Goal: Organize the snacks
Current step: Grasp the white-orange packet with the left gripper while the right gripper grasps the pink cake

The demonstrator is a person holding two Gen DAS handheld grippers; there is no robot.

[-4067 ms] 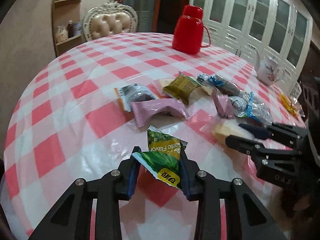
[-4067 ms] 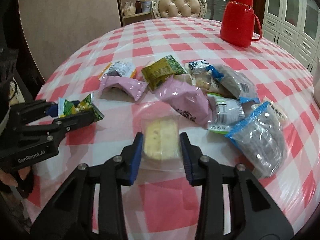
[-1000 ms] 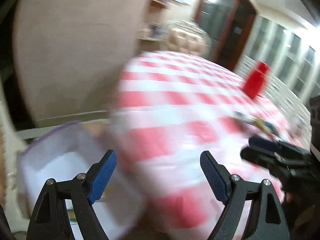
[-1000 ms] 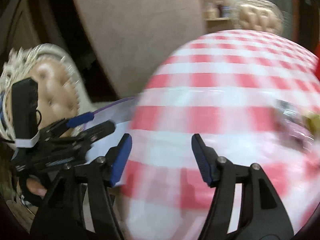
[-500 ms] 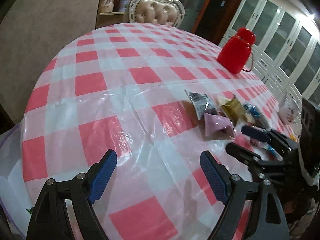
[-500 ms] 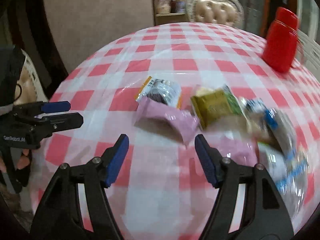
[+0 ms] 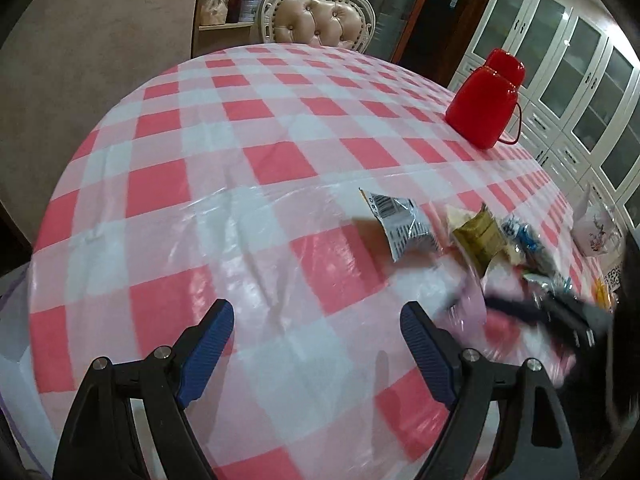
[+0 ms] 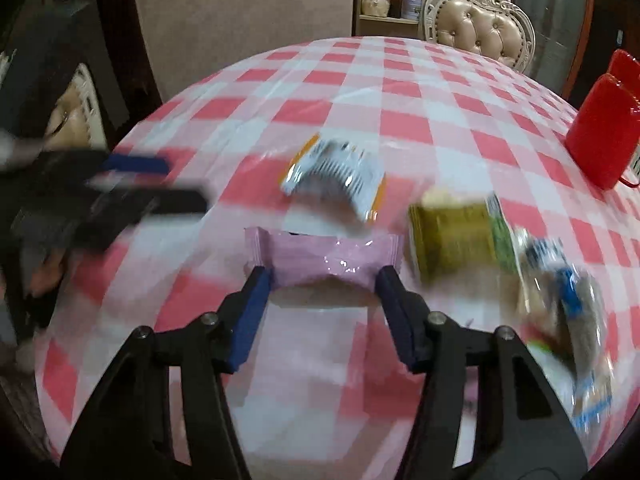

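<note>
Now pink snack packet (image 8: 326, 258) between closing right hand-held gripper's (image 8: 324, 280) jaws.

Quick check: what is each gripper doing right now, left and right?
Left gripper: open, empty, over bare tablecloth.
Right gripper: open, jaws just been closing around the pink packet, not yet pressing it.

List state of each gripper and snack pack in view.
Left gripper: open, empty, over bare tablecloth.
Right gripper: closing around pink pack, grip unconfirmed.
White pack: lying on table, untouched.
Olive pack: lying on table, untouched.
Red jug: upright, lid on.
</note>
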